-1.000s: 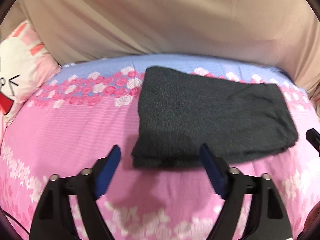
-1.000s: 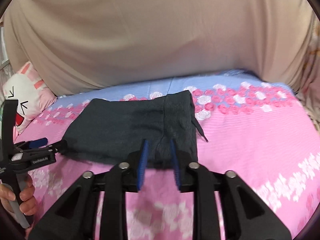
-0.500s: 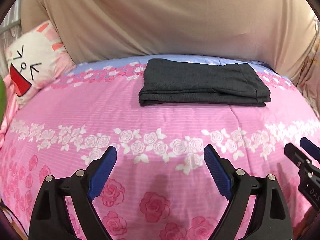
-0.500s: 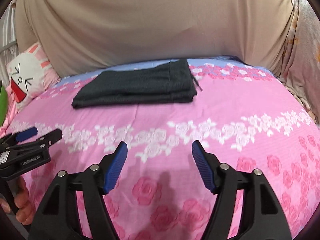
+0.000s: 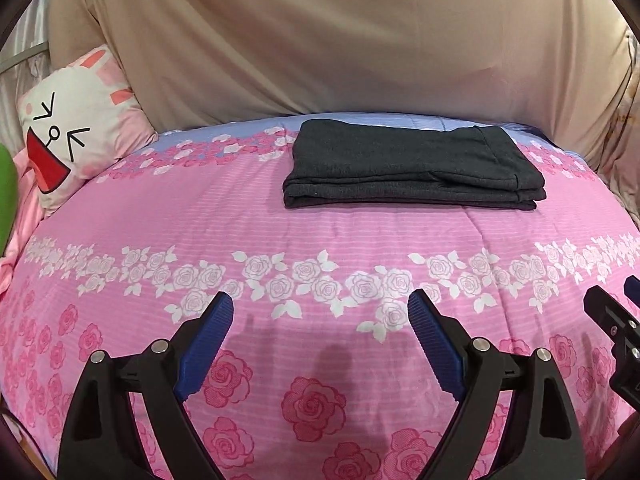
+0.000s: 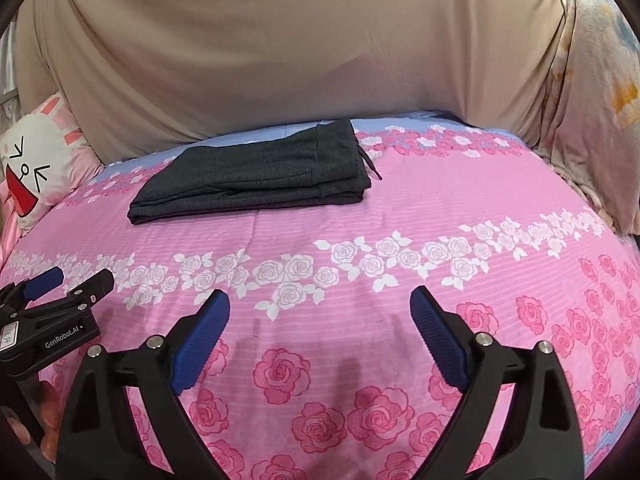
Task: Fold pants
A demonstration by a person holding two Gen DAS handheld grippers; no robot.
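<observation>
Left gripper gapes wide, empty; right gripper jaws opening, apparently nothing between them.

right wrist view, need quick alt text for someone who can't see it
Dark grey pants lie folded in a neat rectangle at the far side of a pink rose-print bedspread. The right gripper hangs over the near bedspread, jaws opening with nothing between them, and the left gripper pokes in at the left edge.

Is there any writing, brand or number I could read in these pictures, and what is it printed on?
"GenRobot.AI": white print on the side of the left gripper, seen from the right wrist camera.
A small white sticker on the same gripper carries digits, too small and skewed to read.
The cartoon-face pillow has drawn marks only, no words.
</observation>
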